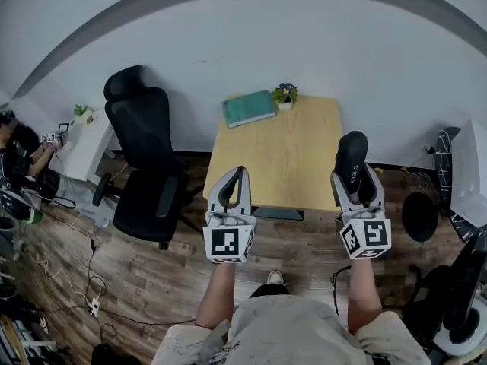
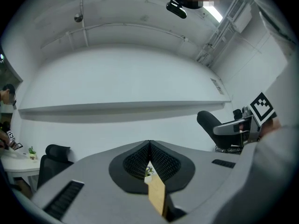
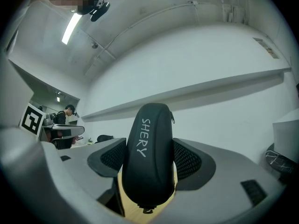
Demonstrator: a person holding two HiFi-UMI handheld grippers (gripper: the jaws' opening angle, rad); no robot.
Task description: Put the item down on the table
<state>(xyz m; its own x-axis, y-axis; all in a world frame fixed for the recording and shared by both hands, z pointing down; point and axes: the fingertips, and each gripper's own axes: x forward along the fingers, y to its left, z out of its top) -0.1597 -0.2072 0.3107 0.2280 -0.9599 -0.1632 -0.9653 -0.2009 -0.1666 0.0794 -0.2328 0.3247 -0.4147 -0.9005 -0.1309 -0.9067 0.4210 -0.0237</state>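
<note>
Item: a black zip case [image 1: 351, 158] with "SHERY" printed along its length.
Where it is: in the air, clamped between the jaws of the right tool [image 1: 358, 192], over the near right part of the wooden bench [image 1: 289, 158].
Long axis: in line with the jaws, pointing away from the person toward the wall. The rounded end sticks out well past the tips and the other end sits deep between the pads.
Right tool: clenched on the case, one pad on each long side.
Left tool [image 1: 240, 175]: pressed together at the tips with nothing between them, near the bench's near left corner.
Arms: both forearms reach forward side by side, well apart, with the marker cubes facing up at the head view.
Bench edges: the near edge lies just under both tools; the right edge runs close beside the case.
Open room: bare wood spans the middle and near half. A teal book [image 1: 249, 108] and a small potted plant [image 1: 285, 94] sit at the far edge.
Surroundings: a black office chair [image 1: 144, 166] stands left of the bench on the wood floor [image 1: 152, 280].
</note>
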